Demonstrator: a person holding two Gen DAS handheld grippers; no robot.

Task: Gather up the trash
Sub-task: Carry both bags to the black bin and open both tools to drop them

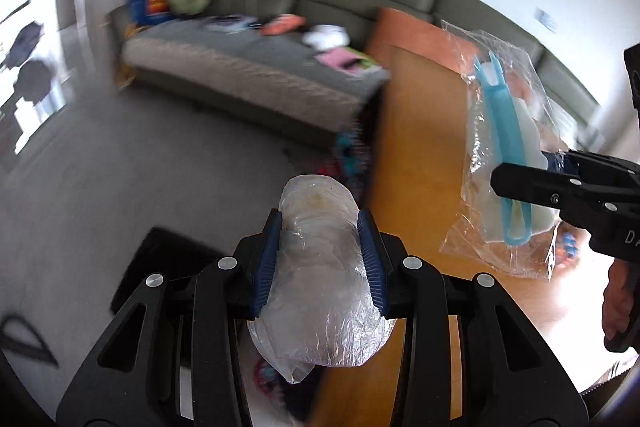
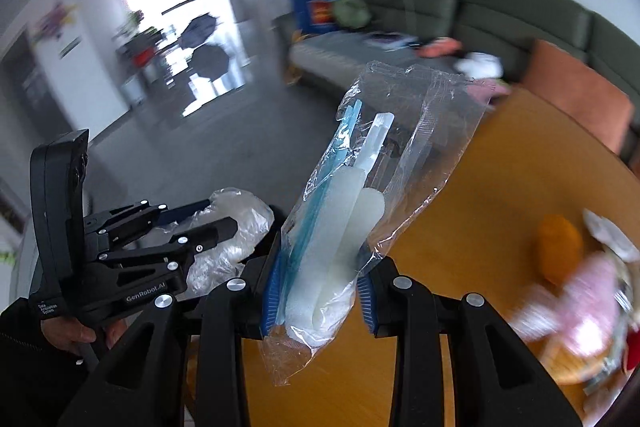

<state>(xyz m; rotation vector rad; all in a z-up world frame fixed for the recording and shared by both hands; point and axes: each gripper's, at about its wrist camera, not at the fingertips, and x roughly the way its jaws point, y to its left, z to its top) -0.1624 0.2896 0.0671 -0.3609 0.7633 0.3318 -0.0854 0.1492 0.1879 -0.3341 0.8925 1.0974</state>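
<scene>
My left gripper (image 1: 320, 259) has its jaws clamped on a crumpled plastic bag (image 1: 320, 291), my right gripper (image 2: 320, 283) on a clear wrapper (image 2: 360, 195), both above the tabletop (image 2: 480, 227) edge (grips snug). I'd carry them level.

Right gripper (image 2: 320, 287) clamps a clear packet (image 2: 360, 195).
Left gripper (image 2: 218, 217) pinches a crumpled bag (image 2: 236, 219) at left.

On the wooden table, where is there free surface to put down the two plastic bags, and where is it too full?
The wooden table is bare between the clear bag of plastic utensils in the right gripper and the orange object. Beyond that orange object, by the blurred pink thing at the right edge, it is crowded. The grey floor before the sofa is open too.
</scene>
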